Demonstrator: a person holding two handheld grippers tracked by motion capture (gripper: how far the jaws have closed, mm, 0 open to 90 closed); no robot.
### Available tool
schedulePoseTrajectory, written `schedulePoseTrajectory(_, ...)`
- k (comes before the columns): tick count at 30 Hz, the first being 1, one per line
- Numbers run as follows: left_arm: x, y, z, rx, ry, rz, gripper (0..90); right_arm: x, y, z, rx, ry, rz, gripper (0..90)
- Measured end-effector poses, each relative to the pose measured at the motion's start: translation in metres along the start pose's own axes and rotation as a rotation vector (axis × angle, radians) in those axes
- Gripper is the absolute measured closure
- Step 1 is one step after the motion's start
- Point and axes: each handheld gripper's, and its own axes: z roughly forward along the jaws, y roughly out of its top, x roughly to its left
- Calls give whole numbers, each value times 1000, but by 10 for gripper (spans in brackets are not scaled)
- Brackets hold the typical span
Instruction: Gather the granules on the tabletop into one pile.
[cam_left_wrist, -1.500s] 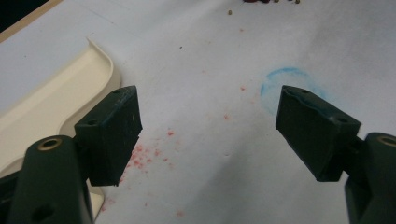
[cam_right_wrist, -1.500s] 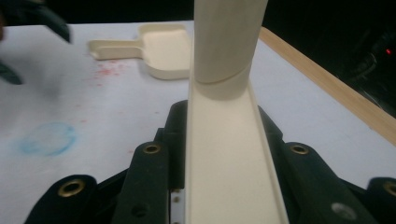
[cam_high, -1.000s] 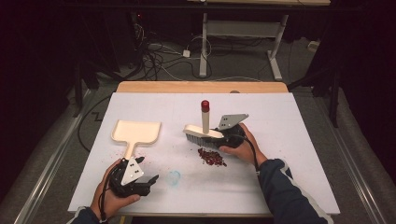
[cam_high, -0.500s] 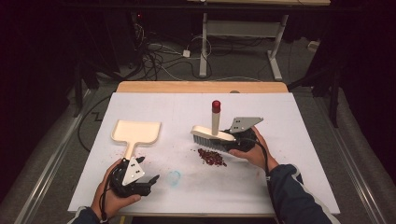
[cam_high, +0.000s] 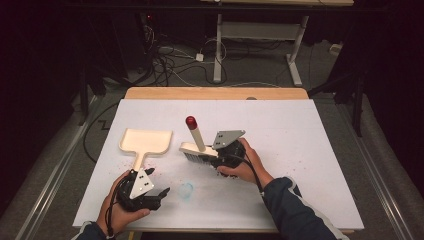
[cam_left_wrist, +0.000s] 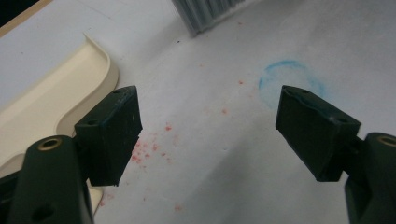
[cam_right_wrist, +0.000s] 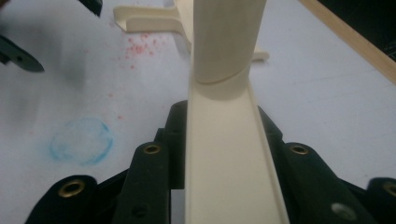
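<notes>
A cream brush (cam_high: 192, 150) with a red-tipped handle (cam_high: 191, 121) stands bristles-down on the white table, just right of a cream dustpan (cam_high: 145, 142). My right gripper (cam_high: 218, 159) is shut on the brush's head, and in the right gripper view the cream back of the brush (cam_right_wrist: 224, 154) runs up between the jaws of my right gripper (cam_right_wrist: 219, 133). My left gripper (cam_high: 157, 182) rests open near the front edge, below the dustpan's handle. In the left gripper view my left gripper (cam_left_wrist: 210, 126) has bare table between its jaws, with the dustpan (cam_left_wrist: 46, 93) at left and the bristles (cam_left_wrist: 205, 11) ahead.
A blue circle (cam_high: 186, 190) is drawn on the white sheet between the two hands. Red specks (cam_left_wrist: 154, 140) are scattered near the dustpan's handle. The wooden table edge (cam_high: 215, 93) runs along the back; cables and desk legs lie on the floor beyond.
My right gripper has carried the brush leftward, close to the dustpan. The red pile that lay in front of the brush no longer shows. The left hand has stayed put.
</notes>
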Motion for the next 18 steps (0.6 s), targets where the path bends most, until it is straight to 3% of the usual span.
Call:
schedulePoseTrajectory(3, 0, -1, 0, 2, -1, -1, 215, 2, -5, -4, 22, -17, 4, 677)
schedulePoseTrajectory(12, -4, 2, 2, 11, -4, 6, 215, 0, -21, -39, 58, -58, 71, 677)
schedulePoseTrajectory(18, -4, 2, 2, 13, -5, 9, 215, 2, -27, -63, -6, -61, 114, 677)
